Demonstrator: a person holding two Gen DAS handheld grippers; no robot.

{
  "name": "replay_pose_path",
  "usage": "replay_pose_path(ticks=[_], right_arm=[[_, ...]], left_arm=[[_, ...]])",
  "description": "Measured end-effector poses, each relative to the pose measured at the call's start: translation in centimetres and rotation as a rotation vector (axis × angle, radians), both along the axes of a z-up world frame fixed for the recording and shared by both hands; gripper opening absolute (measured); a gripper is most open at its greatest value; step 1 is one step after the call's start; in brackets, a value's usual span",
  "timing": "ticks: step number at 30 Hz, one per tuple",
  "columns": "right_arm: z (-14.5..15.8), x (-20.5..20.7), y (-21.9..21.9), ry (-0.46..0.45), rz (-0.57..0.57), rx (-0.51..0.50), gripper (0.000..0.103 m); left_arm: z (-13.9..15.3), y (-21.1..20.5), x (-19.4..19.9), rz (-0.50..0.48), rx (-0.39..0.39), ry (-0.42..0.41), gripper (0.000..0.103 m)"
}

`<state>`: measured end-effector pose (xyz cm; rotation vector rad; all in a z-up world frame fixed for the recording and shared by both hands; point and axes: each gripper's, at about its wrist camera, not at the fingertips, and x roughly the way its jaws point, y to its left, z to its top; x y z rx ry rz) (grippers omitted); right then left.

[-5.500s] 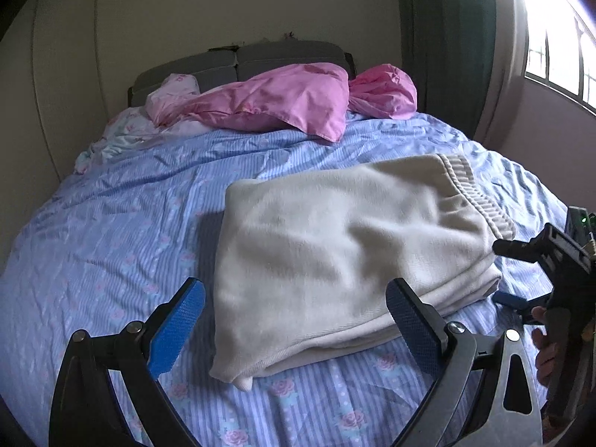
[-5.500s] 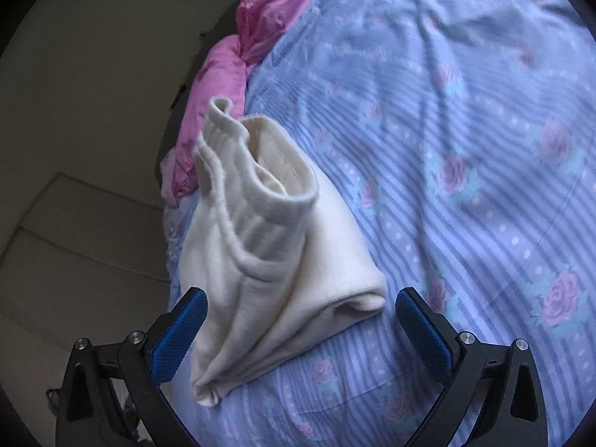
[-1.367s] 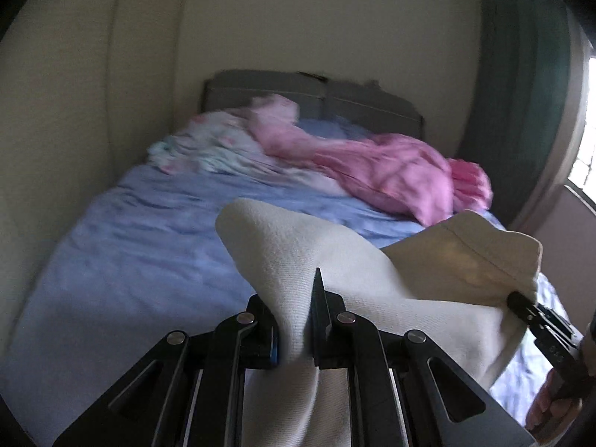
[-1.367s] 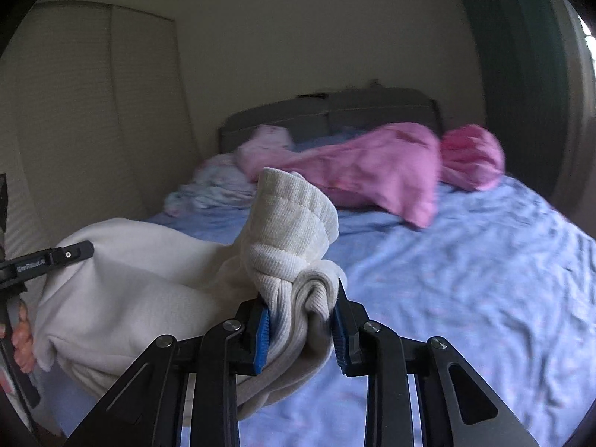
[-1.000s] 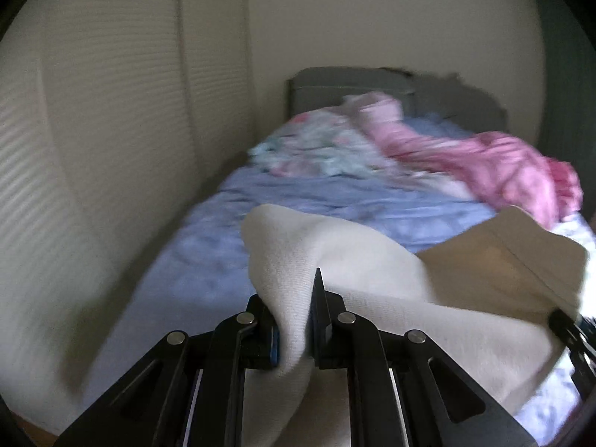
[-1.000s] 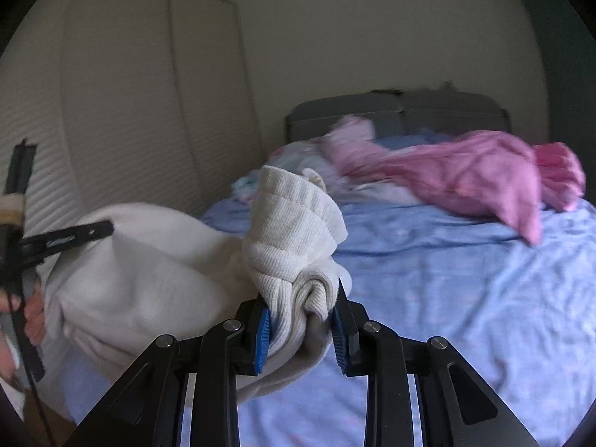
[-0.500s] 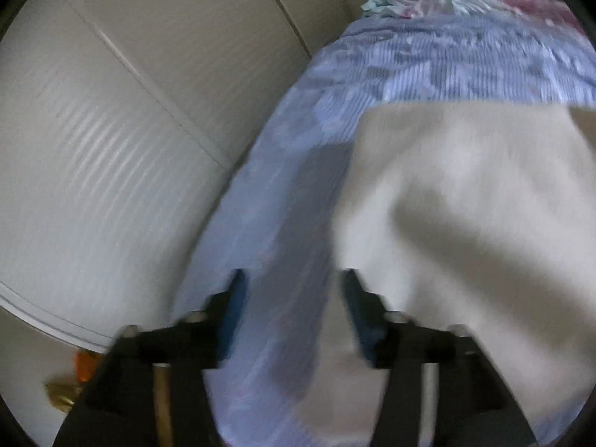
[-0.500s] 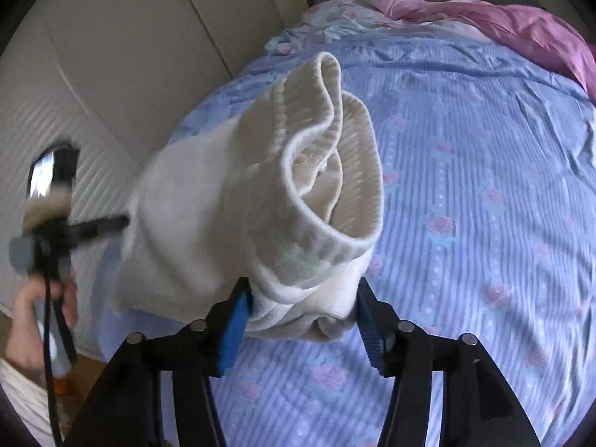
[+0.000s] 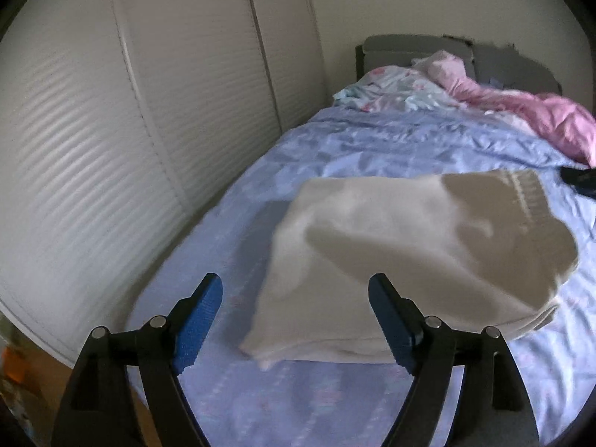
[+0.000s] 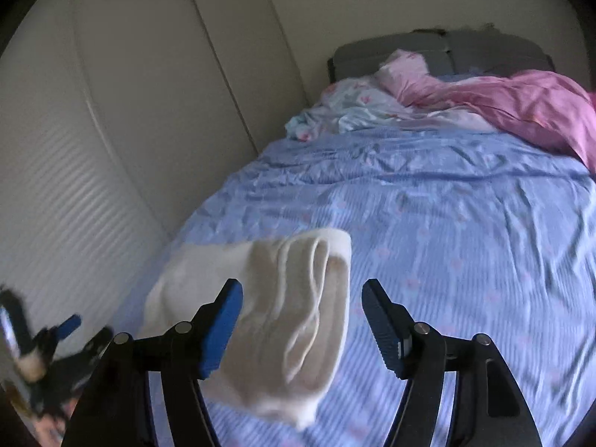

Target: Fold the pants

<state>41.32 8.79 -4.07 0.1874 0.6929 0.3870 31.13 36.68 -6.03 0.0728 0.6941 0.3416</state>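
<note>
The folded cream knit pants [image 9: 417,257] lie near the left edge of the blue floral-striped bed sheet [image 10: 465,223]; a careless nudge could likely slide them floorward. The left gripper [image 9: 296,320] and right gripper [image 10: 301,320] hover just above the bundle, jaws wide and empty.

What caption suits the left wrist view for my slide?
Open left claw above folded cream pants lying on the blue floral bedsheet.
</note>
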Motion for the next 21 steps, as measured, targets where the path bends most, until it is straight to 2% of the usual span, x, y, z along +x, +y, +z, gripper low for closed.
replay_pose_path(ticks=[1, 4, 6, 10, 13, 16, 19, 21], right_arm=[[-0.4, 1.3, 0.5, 0.024, 0.013, -0.032, 0.065], [-2.5, 4.0, 1.8, 0.099, 0.072, -0.082, 0.053], [-4.3, 6.0, 1.5, 0.172, 0.020, -0.109, 0.052], [-8.8, 7.6, -0.7, 0.325, -0.060, -0.061, 0.052], [-9.3, 7.0, -1.1, 0.308, -0.062, -0.075, 0.052], [-8.4, 5.8, -3.1, 0.317, -0.104, -0.052, 0.053], [-7.0, 1.3, -6.7, 0.254, -0.119, -0.033, 0.056], [-5.8, -1.3, -8.7, 0.204, -0.124, -0.064, 0.072]], left_arm=[[-0.1, -0.2, 0.3, -0.013, -0.022, 0.000, 0.080], [-0.7, -1.2, 0.4, -0.038, -0.070, -0.003, 0.080], [-1.2, -2.4, 0.2, -0.053, -0.076, -0.005, 0.080], [-1.8, -4.3, -0.1, -0.080, -0.086, 0.018, 0.080], [-2.0, -5.5, -0.6, -0.093, -0.107, 0.026, 0.080], [-1.5, -6.5, -1.4, -0.102, -0.145, 0.020, 0.080], [-0.1, -8.2, -2.4, -0.126, -0.160, 0.021, 0.080], [1.1, -9.8, -3.2, -0.144, -0.141, 0.018, 0.081]])
